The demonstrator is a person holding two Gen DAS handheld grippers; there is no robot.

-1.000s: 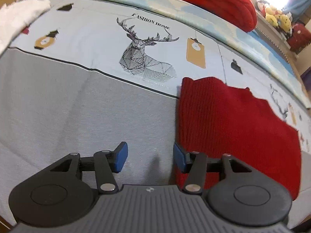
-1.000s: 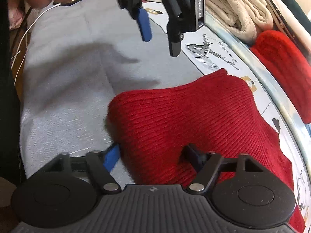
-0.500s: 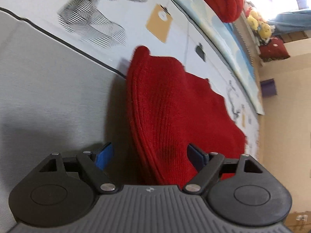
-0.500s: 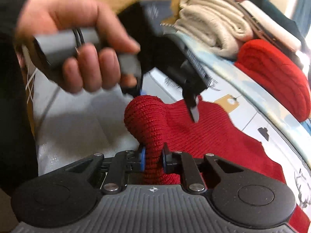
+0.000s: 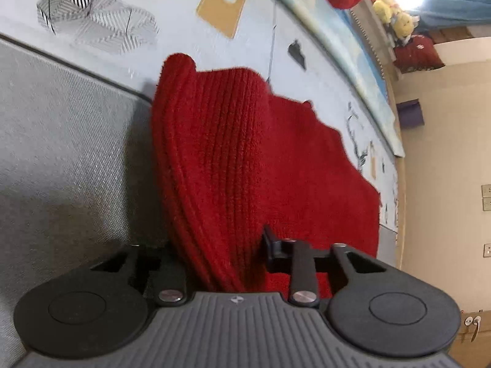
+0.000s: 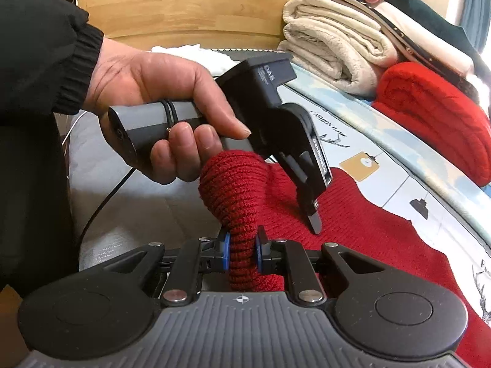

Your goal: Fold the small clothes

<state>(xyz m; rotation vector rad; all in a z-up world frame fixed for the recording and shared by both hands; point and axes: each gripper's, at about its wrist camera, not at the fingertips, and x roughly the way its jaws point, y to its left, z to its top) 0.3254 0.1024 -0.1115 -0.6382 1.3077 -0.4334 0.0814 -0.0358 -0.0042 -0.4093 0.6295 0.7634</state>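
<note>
A red knit garment [image 5: 245,168] lies on the bed, its near edge gathered into a raised fold [image 6: 236,190]. My right gripper [image 6: 242,251] is shut on that fold, blue pads squeezing it from both sides. My left gripper [image 5: 221,245] points steeply down at the garment's left edge. Its jaws are closing with bunched red knit between them, and the left finger is buried under the cloth. In the right wrist view a hand [image 6: 159,86] holds the left gripper, whose near finger [image 6: 310,202] presses into the knit just beyond the fold.
The bed has a grey sheet [image 5: 61,153] and a pale deer-print cover [image 5: 92,15]. Folded cream blankets [image 6: 337,46] and a folded red knit [image 6: 429,116] are stacked along the far side by a wooden headboard [image 6: 184,6]. A black cable [image 6: 101,208] hangs at left.
The left gripper tipped down over the garment's left edge and its jaws narrowed onto the cloth. The right gripper shut on the near fold and lifted it.
</note>
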